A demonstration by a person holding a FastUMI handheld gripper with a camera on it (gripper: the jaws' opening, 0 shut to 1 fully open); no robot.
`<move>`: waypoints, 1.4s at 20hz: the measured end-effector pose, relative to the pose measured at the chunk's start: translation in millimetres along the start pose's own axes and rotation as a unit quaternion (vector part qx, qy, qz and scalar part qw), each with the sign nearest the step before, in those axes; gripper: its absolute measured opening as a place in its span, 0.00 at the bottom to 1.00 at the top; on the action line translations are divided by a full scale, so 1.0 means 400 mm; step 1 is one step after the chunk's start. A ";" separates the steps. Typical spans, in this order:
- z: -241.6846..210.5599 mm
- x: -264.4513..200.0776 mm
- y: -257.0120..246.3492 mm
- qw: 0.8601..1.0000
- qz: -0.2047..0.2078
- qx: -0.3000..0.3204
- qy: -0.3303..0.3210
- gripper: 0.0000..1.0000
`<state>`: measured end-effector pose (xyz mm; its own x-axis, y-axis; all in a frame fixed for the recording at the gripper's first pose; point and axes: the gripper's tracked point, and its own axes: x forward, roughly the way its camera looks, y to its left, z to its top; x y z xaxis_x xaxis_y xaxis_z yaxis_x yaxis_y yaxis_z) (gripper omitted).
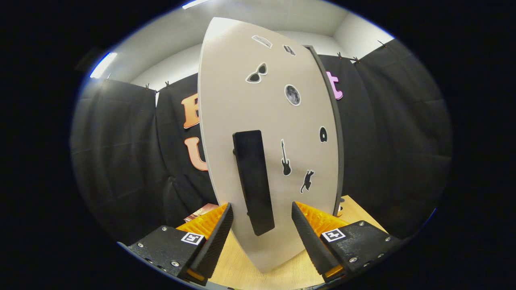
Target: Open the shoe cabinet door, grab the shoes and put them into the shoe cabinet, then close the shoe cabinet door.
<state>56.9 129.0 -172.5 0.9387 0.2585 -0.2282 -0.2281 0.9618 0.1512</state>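
Tongs (262, 231) spread open, fingers either side of the black bar handle (253, 181) on the sticker-covered shoe cabinet door (242, 100) just ahead, not yet pressing. Closing off-centre risks slipping off the handle; pulling askew could tip the cabinet.

black cloth walls (121, 161) | ceiling light strip (103, 65) | wooden surface (242, 270)

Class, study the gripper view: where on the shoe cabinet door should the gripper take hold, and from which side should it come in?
Grip the long black handle on the shoe cabinet door, probably at its lower half. It stands proud of the flat panel and runs upright, so fingers can close on its two long sides. Come straight on from the front: the gripper is open, its fingers either side of the handle's lower end.
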 end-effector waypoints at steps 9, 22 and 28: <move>0.050 0.192 0.084 0.999 -0.025 -0.039 -0.021 0.91; 0.054 0.396 0.150 0.999 -0.023 -0.039 0.000 0.91; 0.069 0.452 0.170 0.998 -0.024 -0.058 0.017 0.91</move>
<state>218.3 238.7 -177.0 0.9404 0.2135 -0.2646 -0.2137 0.9765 0.0284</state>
